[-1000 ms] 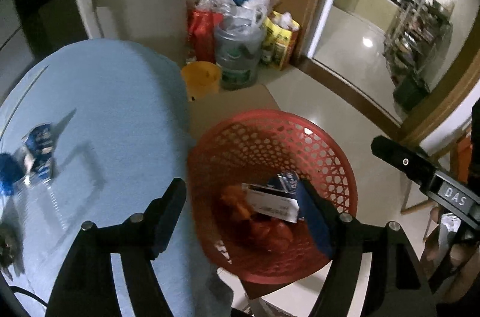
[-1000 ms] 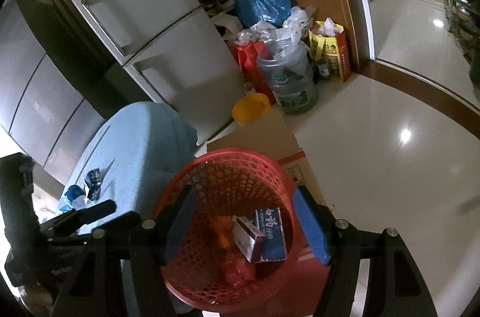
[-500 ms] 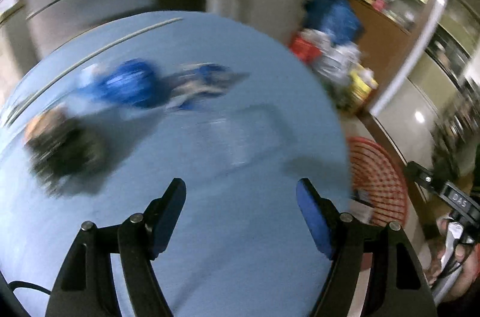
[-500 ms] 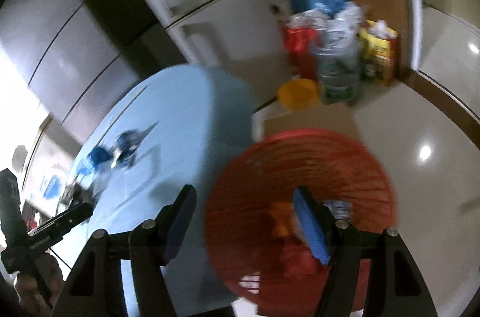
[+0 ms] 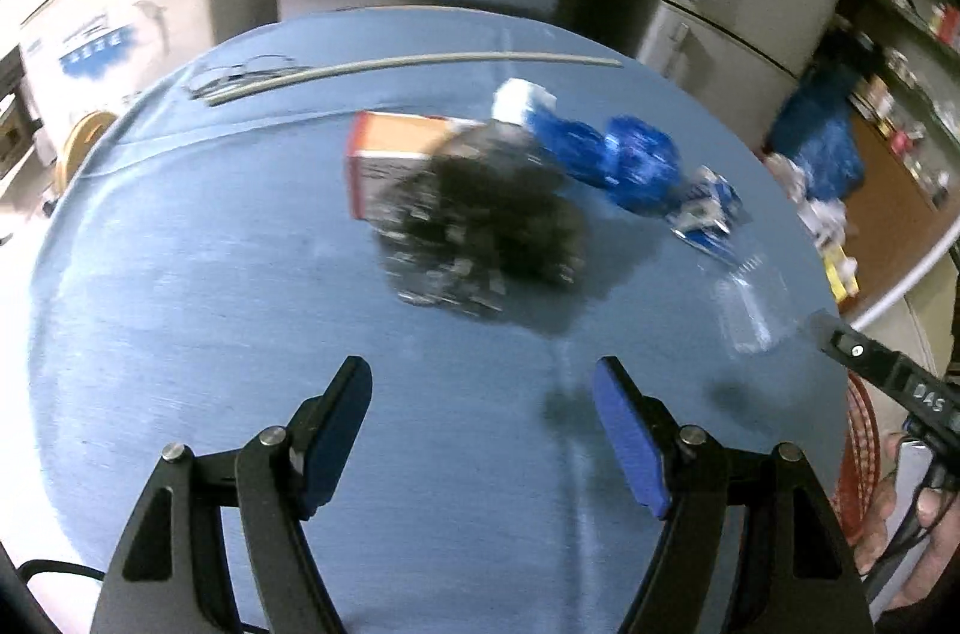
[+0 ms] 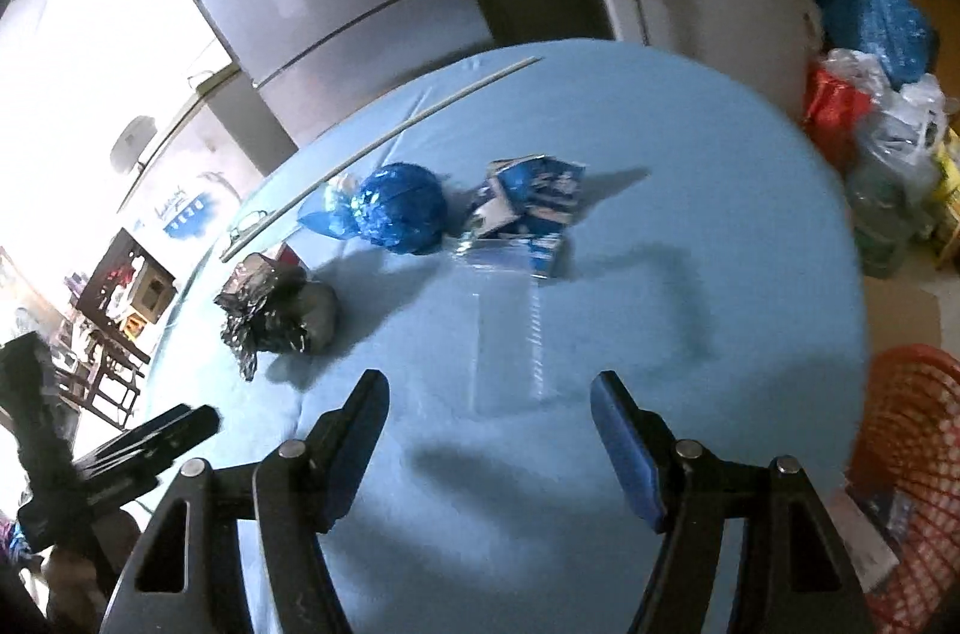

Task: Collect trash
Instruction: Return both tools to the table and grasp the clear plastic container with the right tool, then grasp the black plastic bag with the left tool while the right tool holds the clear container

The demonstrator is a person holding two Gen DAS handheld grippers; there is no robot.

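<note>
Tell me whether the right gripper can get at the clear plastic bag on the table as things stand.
Probably yes. The right gripper is open and empty, and the clear plastic bag lies flat on the blue table just ahead of its fingertips, with nothing between. The flat film may be hard to pinch.

Lt-blue tablecloth (image 6: 690, 190), blue foil ball (image 6: 399, 208), red mesh basket (image 6: 912, 430) (black crumpled bag (image 6: 264, 310)).

In the left wrist view the black crumpled bag (image 5: 480, 232) at centre is motion-blurred, half hiding an orange box (image 5: 390, 147); the red basket (image 6: 906, 484) is cut by the right edge.
</note>
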